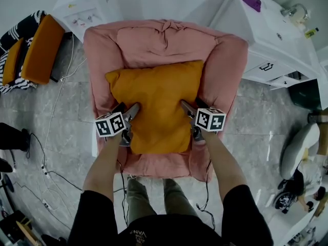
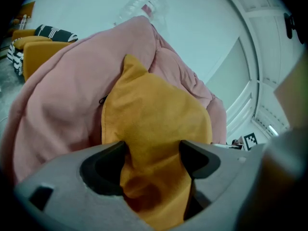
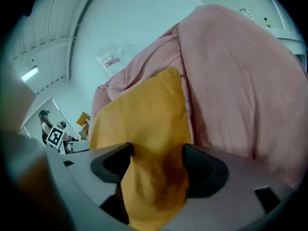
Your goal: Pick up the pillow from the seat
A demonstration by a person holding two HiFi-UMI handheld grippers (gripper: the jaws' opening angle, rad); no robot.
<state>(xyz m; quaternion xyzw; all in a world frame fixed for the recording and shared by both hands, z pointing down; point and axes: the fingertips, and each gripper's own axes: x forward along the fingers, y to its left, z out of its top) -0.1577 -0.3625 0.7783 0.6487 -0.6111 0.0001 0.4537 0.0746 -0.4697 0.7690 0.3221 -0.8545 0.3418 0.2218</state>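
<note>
An orange pillow (image 1: pixel 159 106) lies flat on the seat of a pink armchair (image 1: pixel 225 60). My left gripper (image 1: pixel 130 111) is at the pillow's left edge and my right gripper (image 1: pixel 187 109) at its right edge, both low on the seat. In the left gripper view the pillow's edge (image 2: pixel 159 114) runs between the wide-set jaws of the left gripper (image 2: pixel 153 153) and fills the gap. The right gripper view shows the same: the pillow (image 3: pixel 144 124) sits between the spread jaws of the right gripper (image 3: pixel 156 158). Both grippers are open around the fabric, with pink upholstery (image 2: pixel 62 105) close beside.
A white cabinet (image 1: pixel 271 40) with drawers stands right of the armchair and a white unit (image 1: pixel 84 9) behind it. An orange and striped seat (image 1: pixel 36 50) is at the far left. Cables (image 1: pixel 51 173) trail over the tiled floor on the left.
</note>
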